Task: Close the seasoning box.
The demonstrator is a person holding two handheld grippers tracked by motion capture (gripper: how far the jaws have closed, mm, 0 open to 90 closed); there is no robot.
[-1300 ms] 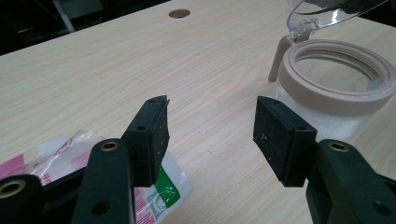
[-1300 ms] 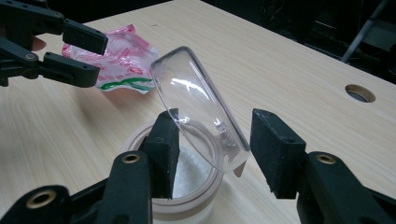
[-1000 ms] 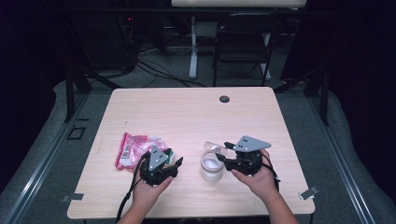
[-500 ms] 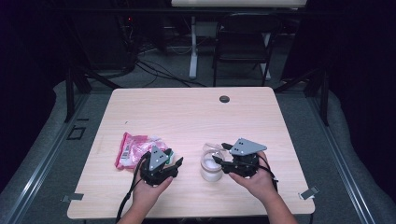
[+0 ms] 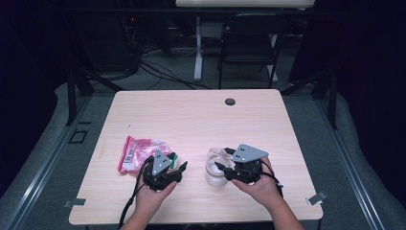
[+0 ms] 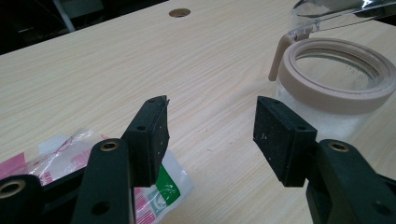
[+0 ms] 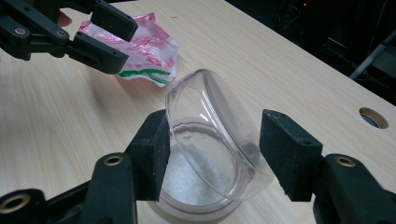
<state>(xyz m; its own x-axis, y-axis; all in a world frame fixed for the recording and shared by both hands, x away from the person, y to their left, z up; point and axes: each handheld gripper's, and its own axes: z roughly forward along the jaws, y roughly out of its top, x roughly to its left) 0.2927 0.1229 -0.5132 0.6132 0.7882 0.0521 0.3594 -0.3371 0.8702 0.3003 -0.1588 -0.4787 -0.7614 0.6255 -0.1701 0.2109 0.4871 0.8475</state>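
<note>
Standing beside the bag (image 5: 139, 152), the jar (image 5: 215, 171) is rigid, slick, hinged lid (image 7: 212, 130) raised. Right gripper (image 7: 212, 154) has just been opening, lid between unpressed pads; left gripper (image 6: 210, 135) open, empty. Grip the rim.

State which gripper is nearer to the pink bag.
Left. The left gripper sits right at the pink bag, over its edge; the right gripper is farther off, at the jar.
</note>
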